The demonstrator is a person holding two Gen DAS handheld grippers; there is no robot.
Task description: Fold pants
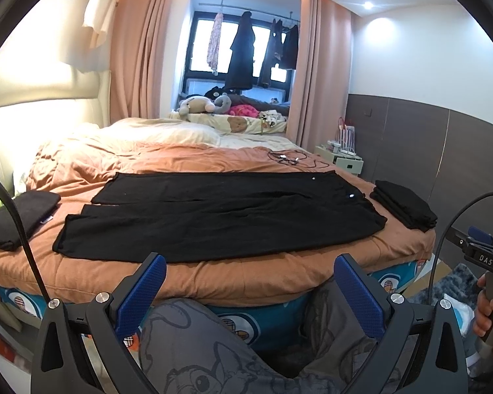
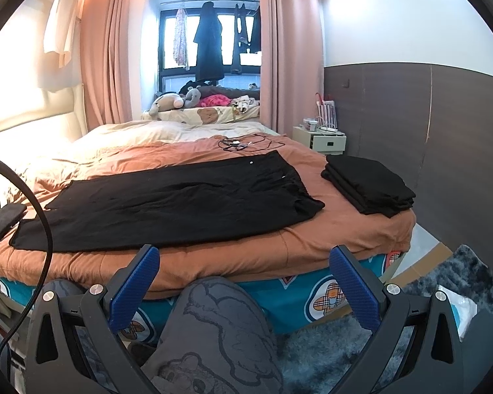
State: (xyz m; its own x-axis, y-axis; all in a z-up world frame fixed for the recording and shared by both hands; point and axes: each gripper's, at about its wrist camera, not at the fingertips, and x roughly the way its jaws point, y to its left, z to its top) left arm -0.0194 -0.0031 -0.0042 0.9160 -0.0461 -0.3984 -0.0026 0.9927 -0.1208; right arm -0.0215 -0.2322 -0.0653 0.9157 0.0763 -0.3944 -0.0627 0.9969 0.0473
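black pants (image 1: 220,216) flat on bed (image 1: 246,279), left tongs (image 1: 249,282) open

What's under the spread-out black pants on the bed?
The black pants lie flat on the orange-brown duvet, which shows all round them. Anything beneath the fabric is covered.

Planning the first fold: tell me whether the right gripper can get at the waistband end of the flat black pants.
Probably yes. The right gripper is open, held off the bed, and nothing lies between it and the pants.
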